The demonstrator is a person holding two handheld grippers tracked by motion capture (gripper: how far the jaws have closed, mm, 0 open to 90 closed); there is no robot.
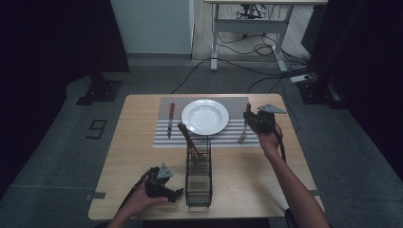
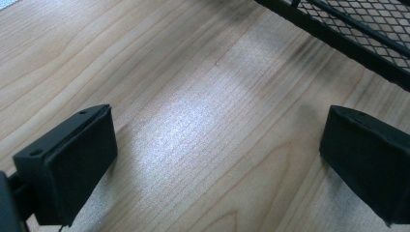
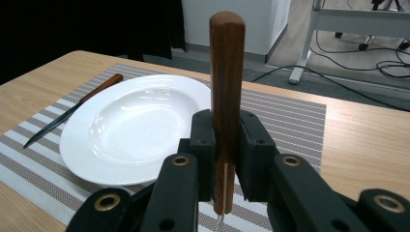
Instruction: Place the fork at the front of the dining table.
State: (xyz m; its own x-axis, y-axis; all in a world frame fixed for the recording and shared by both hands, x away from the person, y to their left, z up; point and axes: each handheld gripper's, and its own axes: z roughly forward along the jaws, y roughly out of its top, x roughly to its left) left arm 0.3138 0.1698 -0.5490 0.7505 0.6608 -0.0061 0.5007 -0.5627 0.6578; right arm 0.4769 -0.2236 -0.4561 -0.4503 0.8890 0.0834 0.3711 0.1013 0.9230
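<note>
We're setting the fork [image 1: 244, 129] down right of the plate [image 1: 205, 116], on the placemat [image 1: 233, 137]; right gripper [image 1: 251, 119] pinches its wooden handle. Left gripper [image 1: 175, 194] spread, idle nr basket [image 1: 198, 175]. Next: lower, release.

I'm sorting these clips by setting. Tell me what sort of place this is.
Probably a lab or office room staged for table setting: a wooden table with striped placemat and white plate, dark curtains around, and a desk frame with loose cables behind.

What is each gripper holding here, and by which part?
The right gripper is shut on the fork, clamped on its wooden handle. The left gripper is open over the table and holds nothing.
</note>
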